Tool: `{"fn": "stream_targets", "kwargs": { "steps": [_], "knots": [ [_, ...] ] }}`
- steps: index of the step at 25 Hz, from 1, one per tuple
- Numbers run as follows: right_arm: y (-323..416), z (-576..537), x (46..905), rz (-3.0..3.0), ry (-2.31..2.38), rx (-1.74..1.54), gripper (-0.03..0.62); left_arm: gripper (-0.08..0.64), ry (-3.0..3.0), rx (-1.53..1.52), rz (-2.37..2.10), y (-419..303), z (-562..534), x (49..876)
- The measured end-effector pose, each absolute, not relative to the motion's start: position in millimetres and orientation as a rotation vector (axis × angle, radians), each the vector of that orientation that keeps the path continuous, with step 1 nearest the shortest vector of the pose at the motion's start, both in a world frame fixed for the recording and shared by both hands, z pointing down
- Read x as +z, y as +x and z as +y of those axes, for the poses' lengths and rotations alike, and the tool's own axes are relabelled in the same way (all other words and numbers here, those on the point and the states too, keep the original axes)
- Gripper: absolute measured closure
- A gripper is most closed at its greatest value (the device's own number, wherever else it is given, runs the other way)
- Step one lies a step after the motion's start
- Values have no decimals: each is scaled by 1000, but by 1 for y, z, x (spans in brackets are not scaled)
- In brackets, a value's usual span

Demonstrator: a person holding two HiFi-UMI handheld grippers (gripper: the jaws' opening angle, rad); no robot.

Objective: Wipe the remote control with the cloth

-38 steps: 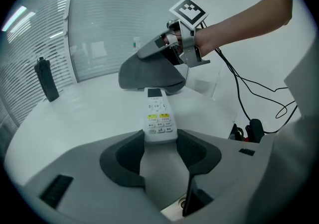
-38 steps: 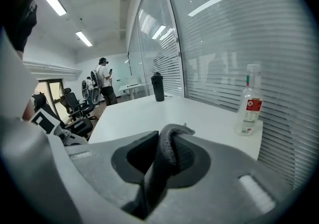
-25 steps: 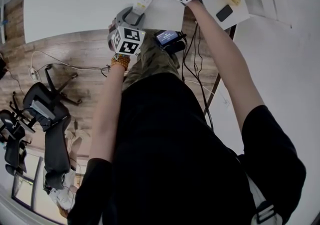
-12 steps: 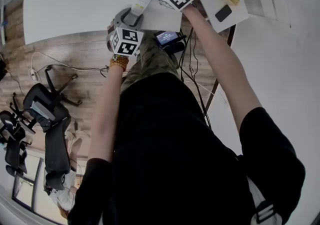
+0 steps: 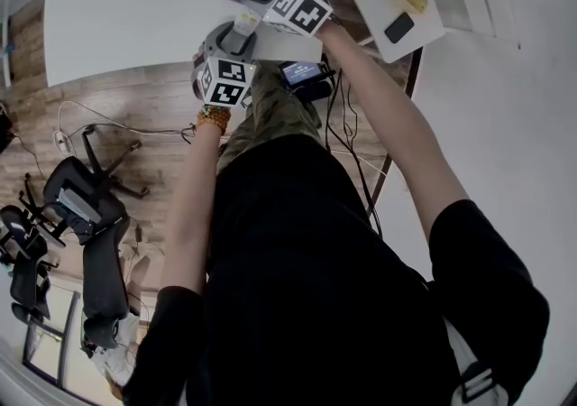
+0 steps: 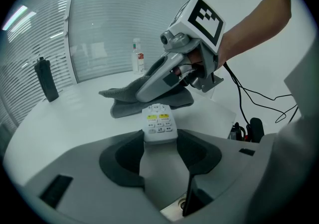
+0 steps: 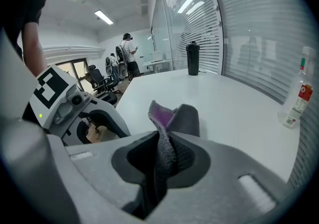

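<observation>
Left gripper point(image 6: 160, 143) clamps one remote control point(image 6: 159, 124), right gripper point(image 7: 162, 163) pinches one cloth point(image 7: 168, 136); table point(image 6: 75, 113) carries one black bottle point(image 6: 46, 79), one clear bottle point(image 6: 137, 57), contents unclear.

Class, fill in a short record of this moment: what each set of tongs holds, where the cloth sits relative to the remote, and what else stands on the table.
Left tongs: closed on the near end of the remote control, buttons facing up
Right tongs: closed on the grey cloth
Cloth position: bunched on the white table, just beyond the remote's far end; contact unclear
Also on table: black flask, clear bottle
</observation>
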State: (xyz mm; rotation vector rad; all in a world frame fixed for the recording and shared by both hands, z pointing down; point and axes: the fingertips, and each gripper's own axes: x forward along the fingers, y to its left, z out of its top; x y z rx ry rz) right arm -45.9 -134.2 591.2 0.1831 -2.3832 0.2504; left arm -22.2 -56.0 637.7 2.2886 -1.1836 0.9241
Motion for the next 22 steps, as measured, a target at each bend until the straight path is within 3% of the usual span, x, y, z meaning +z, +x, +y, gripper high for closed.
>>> {"fn": "stream_targets", "kwargs": {
  "steps": [22],
  "knots": [
    [-65, -61, 583, -2420, 55, 399, 548, 346, 2267, 939, -1146, -17, -57, 641]
  ]
}}
